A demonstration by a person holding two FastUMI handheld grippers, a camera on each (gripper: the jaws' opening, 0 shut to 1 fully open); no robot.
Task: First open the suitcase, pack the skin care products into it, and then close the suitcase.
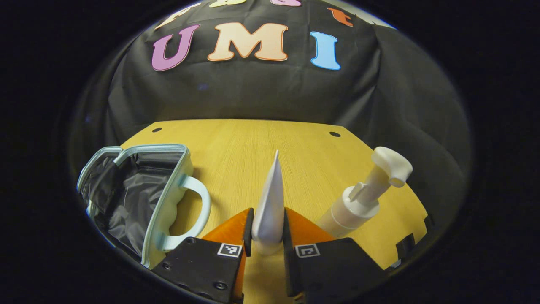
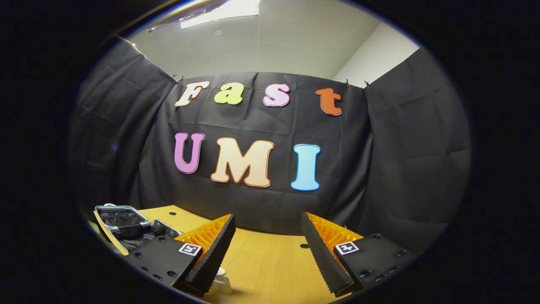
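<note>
**Tube clamped in left gripper, open suitcase waiting alongside**

Left gripper [image 1: 267, 236] closed on a white tube [image 1: 269, 207], both fingers pressed against its flanks near the capped end, flat crimped tail pointing away over the table [image 1: 253, 143]. Held low on the body, probably so the wide soft part sits between the pads and the thin tail stays free to lead into the case. Raised off the wood or resting on it: cannot tell from this angle.

Suitcase [image 1: 139, 198] to the left of the tube, lid thrown back, dark lining exposed, pale blue rim and carry handle [image 1: 198, 211] turned toward the gripper. Opening step judged done; packing under way, closing not yet.

White pump bottle [image 1: 363, 198] lying on its side on the table, just to the right of the left gripper, nozzle angled up and away. Likely another item to pack.

Right gripper [image 2: 268, 249] spread wide, nothing between the ribbed pads, held above the table facing the back wall. Small white object [image 2: 221, 280] below its left finger, too cropped to name. Suitcase seen again at far left.

Handle and near rim standing between tube and lining; a lift over that edge judged necessary.
</note>
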